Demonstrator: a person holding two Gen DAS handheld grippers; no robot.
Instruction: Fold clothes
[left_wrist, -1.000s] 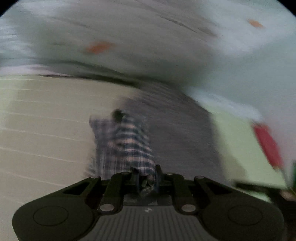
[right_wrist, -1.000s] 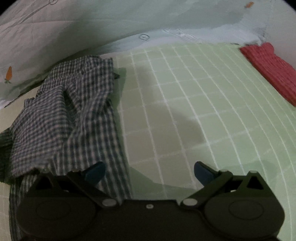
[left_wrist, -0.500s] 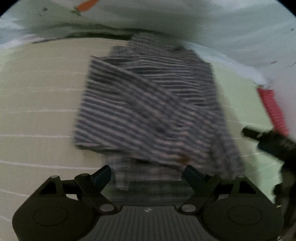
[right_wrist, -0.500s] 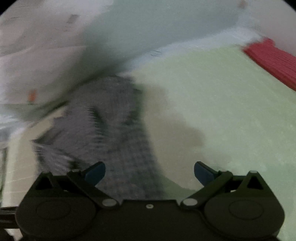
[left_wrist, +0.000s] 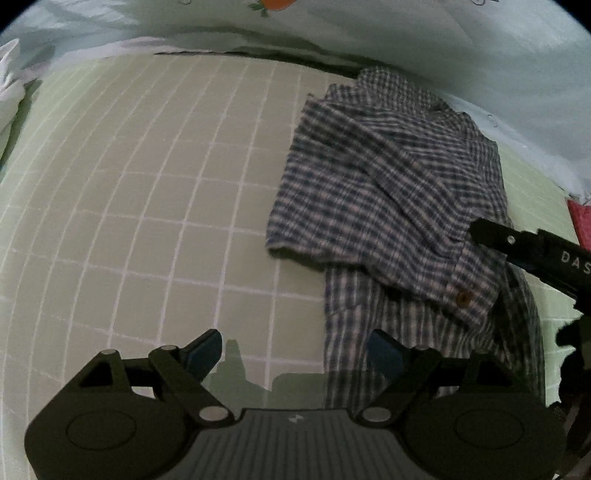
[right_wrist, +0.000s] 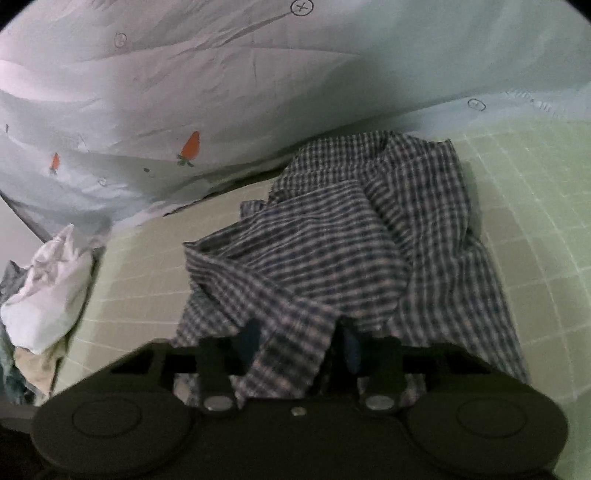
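Am closing right tool on shirt fold; left tool hanging spread, empty. Gripping both layers before lifting.

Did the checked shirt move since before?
Yes. In the right wrist view the checked shirt now sits mid-picture, hiding more green grid mat, though the camera swung too.

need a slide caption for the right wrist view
Right gripper closing around a fold of the checked shirt on the green grid mat.
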